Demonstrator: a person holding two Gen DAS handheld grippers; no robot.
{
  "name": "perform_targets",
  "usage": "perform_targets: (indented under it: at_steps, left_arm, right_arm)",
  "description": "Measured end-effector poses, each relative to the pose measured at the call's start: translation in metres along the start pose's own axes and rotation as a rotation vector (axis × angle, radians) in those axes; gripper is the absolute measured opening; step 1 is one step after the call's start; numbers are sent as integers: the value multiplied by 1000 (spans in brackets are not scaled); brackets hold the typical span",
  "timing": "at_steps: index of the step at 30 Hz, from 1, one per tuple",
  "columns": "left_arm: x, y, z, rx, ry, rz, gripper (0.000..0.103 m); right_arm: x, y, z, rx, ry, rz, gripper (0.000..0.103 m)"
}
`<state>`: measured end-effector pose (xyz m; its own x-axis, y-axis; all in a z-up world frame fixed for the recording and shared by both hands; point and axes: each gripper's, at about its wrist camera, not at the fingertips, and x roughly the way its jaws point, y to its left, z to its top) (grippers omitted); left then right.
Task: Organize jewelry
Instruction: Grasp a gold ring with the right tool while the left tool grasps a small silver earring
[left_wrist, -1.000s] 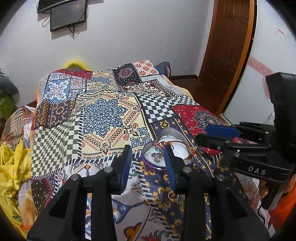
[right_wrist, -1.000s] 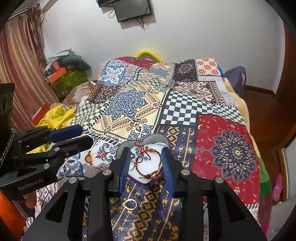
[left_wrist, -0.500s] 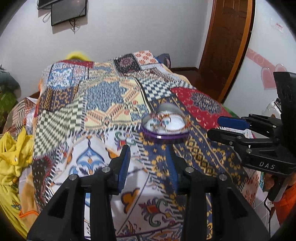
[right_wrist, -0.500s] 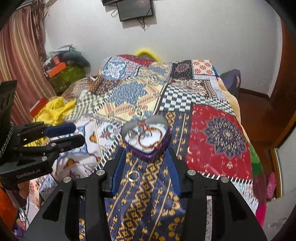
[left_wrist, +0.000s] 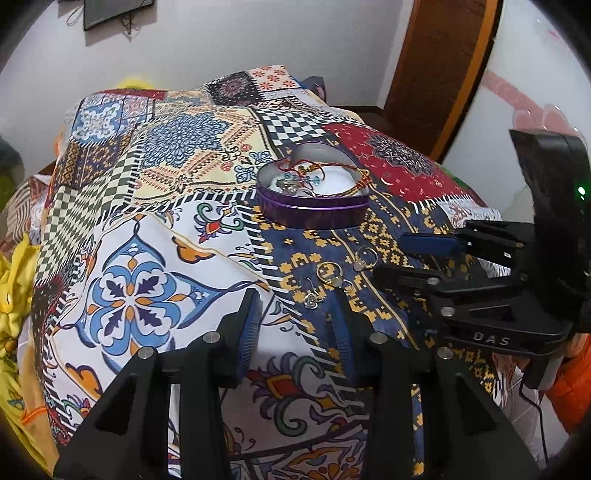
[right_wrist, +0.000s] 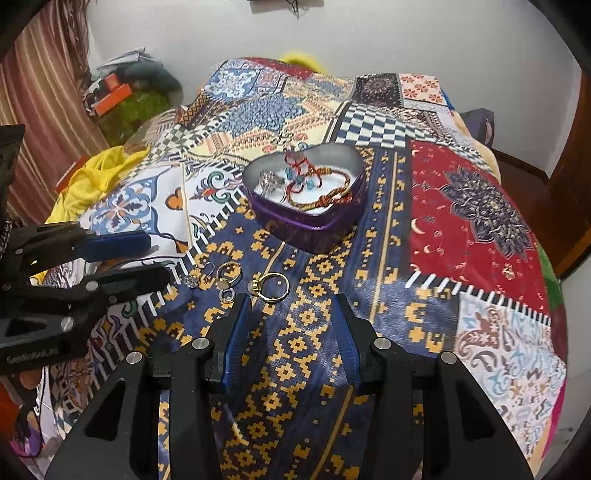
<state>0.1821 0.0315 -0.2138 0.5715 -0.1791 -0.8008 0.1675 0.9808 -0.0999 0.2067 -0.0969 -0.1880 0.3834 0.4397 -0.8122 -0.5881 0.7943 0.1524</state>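
Note:
A purple heart-shaped tin (right_wrist: 314, 221) stands on the patterned bedspread and holds a red-and-gold thread bracelet (right_wrist: 325, 192) and silver pieces (right_wrist: 267, 181); it also shows in the left wrist view (left_wrist: 314, 210). In front of it lie a gold ring (right_wrist: 271, 288), a smaller ring (right_wrist: 229, 271) and a silver earring (right_wrist: 201, 275); the left wrist view shows the rings (left_wrist: 328, 273) and the earring (left_wrist: 310, 295). My right gripper (right_wrist: 293, 312) is open and empty, just short of the gold ring. My left gripper (left_wrist: 297, 308) is open and empty, close before the earring.
The bedspread (right_wrist: 472, 206) covers the whole bed and drops off at the right edge (right_wrist: 546, 295). Yellow cloth (right_wrist: 92, 177) and clutter (right_wrist: 122, 96) lie at the left. A wooden door (left_wrist: 443, 66) stands at the back right.
Both grippers have pulled back and away from the tin. The loose rings and earring in front of the tin have come into view between the fingers. Both jaws stay open.

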Motion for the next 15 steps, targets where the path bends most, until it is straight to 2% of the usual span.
perform_targets:
  at_steps: [4,13,15]
  left_arm:
    - [7,-4,0,14,15,-23,33]
    - [24,-6,-2,18,46,-18,23]
    - [25,-9,-2,33,44,-8,23]
  right_arm:
    - [3,2,0,-15,-8,2,41]
    - [10,12,1,-73,-20,-6,41]
    - [11,14,0,-87,-24,-11,32]
